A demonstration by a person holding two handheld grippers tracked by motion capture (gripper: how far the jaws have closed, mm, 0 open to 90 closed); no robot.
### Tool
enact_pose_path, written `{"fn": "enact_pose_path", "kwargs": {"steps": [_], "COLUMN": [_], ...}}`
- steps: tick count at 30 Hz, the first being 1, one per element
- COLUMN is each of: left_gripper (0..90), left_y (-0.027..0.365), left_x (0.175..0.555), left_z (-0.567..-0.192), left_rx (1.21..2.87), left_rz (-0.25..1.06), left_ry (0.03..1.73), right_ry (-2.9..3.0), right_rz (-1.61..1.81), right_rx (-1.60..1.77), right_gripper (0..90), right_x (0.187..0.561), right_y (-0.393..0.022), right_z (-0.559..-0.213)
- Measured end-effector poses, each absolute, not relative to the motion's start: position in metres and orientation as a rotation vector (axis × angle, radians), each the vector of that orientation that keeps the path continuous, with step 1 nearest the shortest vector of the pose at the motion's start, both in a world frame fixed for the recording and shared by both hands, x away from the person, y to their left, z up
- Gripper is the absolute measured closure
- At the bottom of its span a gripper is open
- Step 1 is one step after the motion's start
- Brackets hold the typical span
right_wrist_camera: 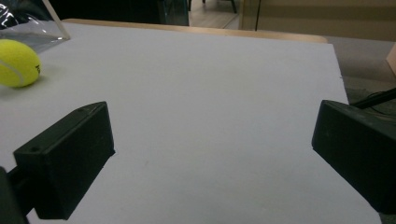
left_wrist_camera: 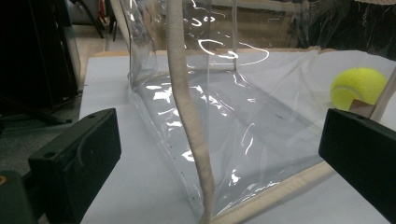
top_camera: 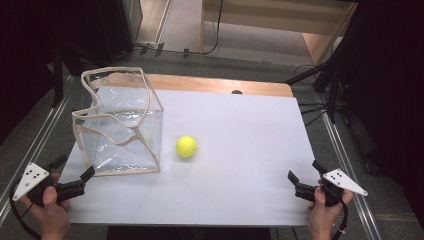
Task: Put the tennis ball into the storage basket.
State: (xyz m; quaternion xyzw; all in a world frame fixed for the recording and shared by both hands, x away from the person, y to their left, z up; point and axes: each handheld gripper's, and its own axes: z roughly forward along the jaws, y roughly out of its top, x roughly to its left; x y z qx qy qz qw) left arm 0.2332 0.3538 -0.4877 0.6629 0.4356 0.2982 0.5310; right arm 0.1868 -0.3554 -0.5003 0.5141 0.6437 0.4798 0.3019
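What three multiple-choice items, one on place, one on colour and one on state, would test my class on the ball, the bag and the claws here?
1. Where is the ball?
A. inside the bag
B. on the sheet beside the bag
C. in a claw

2. What colour is the ball?
A. red
B. blue
C. yellow-green

3. How is the right claw?
A. open and empty
B. shut on the ball
C. shut on the bag

Answers:
1 B: it lies on the white sheet, outside the clear bag.
2 C: the high view and both gripper views show it yellow-green.
3 A: its jaws stand wide apart with only the sheet between them.
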Motion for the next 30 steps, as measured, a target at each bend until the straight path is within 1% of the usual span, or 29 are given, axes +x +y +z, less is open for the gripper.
{"fn": "enact_pose_path", "kwargs": {"steps": [12,30], "left_gripper": [0.0,0.0], "left_y": [0.354,0.353], "left_x": [0.233,0.233], "left_z": [-0.488,-0.488], "left_rx": [1.580,1.577], "left_rz": [0.709,0.705], "left_ry": [1.041,1.040], "right_ry": [1.817,2.032], "right_rz": [1.250,1.164], "right_rx": [1.363,1.251], "right_gripper": [0.0,0.0], "right_x": [0.203,0.240], "right_y": [-0.348,-0.308], "right_z": [-0.484,-0.461]}}
